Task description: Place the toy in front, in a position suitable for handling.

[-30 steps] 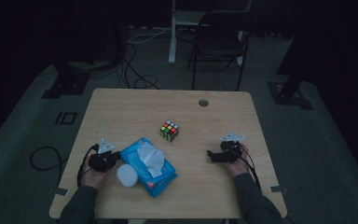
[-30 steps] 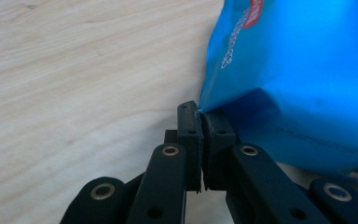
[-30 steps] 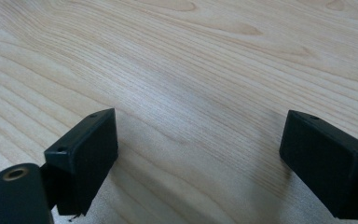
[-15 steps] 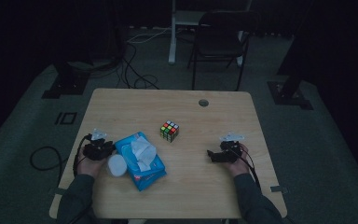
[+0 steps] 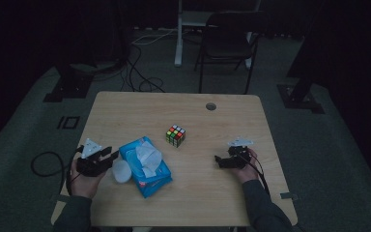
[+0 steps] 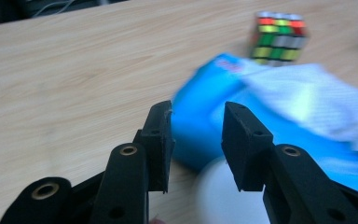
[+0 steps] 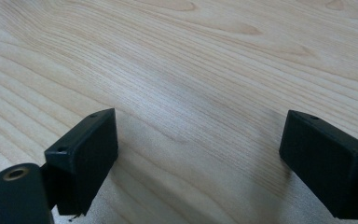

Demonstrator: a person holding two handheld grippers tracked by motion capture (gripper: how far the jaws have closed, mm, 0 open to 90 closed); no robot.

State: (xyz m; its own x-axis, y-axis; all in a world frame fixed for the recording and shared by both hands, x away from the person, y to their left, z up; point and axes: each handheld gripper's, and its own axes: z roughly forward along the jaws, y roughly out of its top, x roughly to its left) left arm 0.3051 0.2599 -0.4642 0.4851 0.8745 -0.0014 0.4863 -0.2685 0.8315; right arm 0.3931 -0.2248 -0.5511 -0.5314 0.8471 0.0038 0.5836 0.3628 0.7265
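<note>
Dim room, wooden table (image 5: 140, 111). Left gripper (image 5: 110, 157) sits at the table's left edge, jaws apart with nothing between them — they have just been opening. From the left gripper view its jaws frame the near end of a blue wipes pack (image 6: 205, 126), not touching it. The pack (image 5: 145, 169) lies just right of that gripper, tilted on the tabletop, a white tissue (image 5: 147, 157) sticking up from its top. A round white lid (image 5: 121, 171) rests on the table against the pack's left side, close under the left gripper's tips.

Right gripper (image 5: 218, 160) rests low toward the table's right side, jaws wide apart over bare wood — nothing in them.

Colour cube (image 5: 175, 135) stands near the middle of the table, just beyond the pack.
</note>
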